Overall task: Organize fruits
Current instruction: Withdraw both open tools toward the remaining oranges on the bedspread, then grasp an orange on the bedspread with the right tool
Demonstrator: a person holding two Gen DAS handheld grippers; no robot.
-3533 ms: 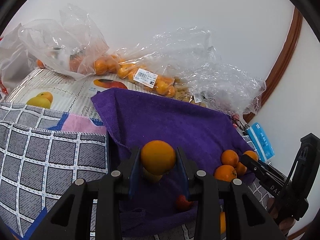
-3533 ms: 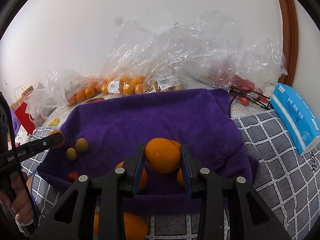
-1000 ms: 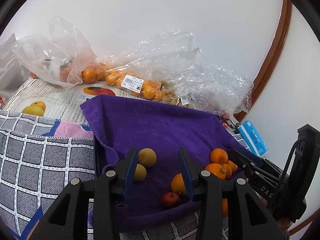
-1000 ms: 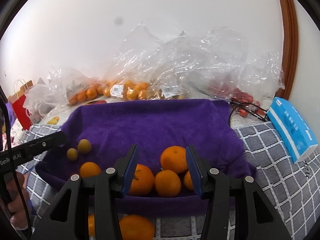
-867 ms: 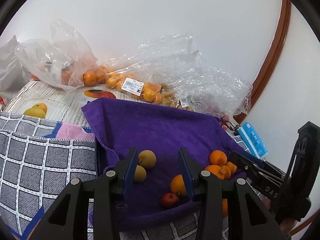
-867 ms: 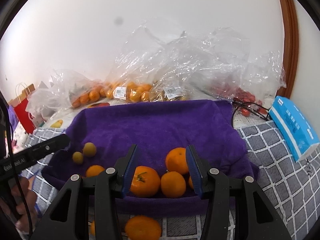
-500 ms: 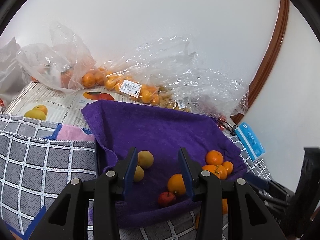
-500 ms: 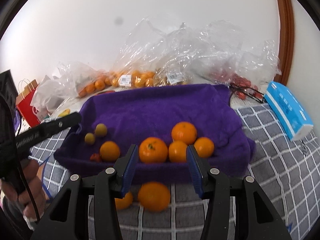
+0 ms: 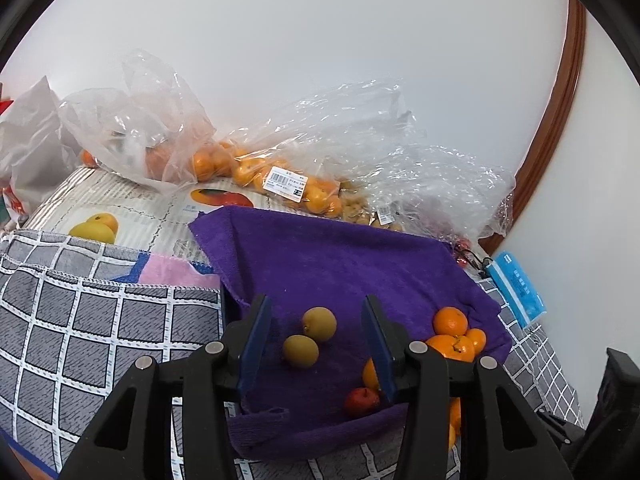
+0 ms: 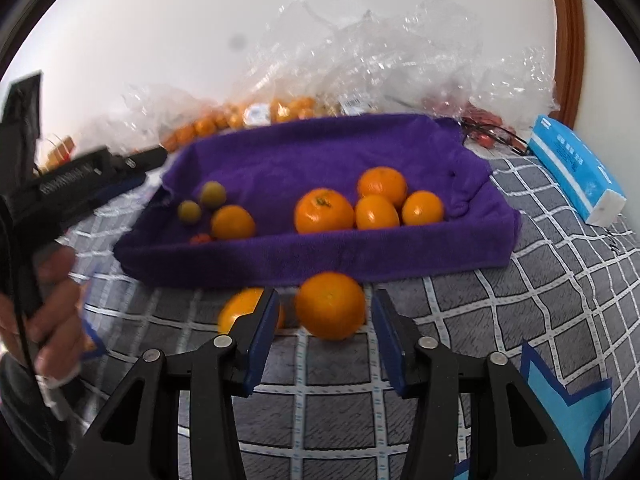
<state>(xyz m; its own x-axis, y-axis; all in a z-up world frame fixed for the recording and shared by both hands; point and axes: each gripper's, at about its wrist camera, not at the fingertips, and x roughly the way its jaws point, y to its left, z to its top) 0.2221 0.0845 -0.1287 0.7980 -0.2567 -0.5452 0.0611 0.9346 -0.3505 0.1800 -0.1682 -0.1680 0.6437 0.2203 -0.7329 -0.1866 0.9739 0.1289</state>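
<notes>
My left gripper [image 9: 316, 344] hangs over the near left corner of the purple towel [image 9: 340, 264], jaws opening and nothing held. Past its fingers two yellow-green fruits [image 9: 319, 323] lie on the towel, with a small red fruit [image 9: 362, 402] and a cluster of oranges [image 9: 452, 336] to the right. My right gripper [image 10: 325, 336] is low over the grey checked cloth in front of the towel [image 10: 320, 152]. Its jaws are closing around a loose orange [image 10: 330, 305], with gaps on both sides. A second loose orange [image 10: 240, 312] sits half behind the left finger. The left gripper [image 10: 148, 164] shows at far left.
Clear plastic bags of oranges [image 9: 248, 168] line the wall behind the towel. A blue tissue pack [image 10: 576, 172] lies to the right on the grey checked cloth [image 10: 460, 360]. A hand [image 10: 48, 312] grips the left tool's handle at the left edge.
Both oranges held earlier now lie on the towel. The right gripper has drawn back and sunk to the loose orange on the checked cloth, jaws narrowing. The left gripper stayed put, jaws slightly wider.
</notes>
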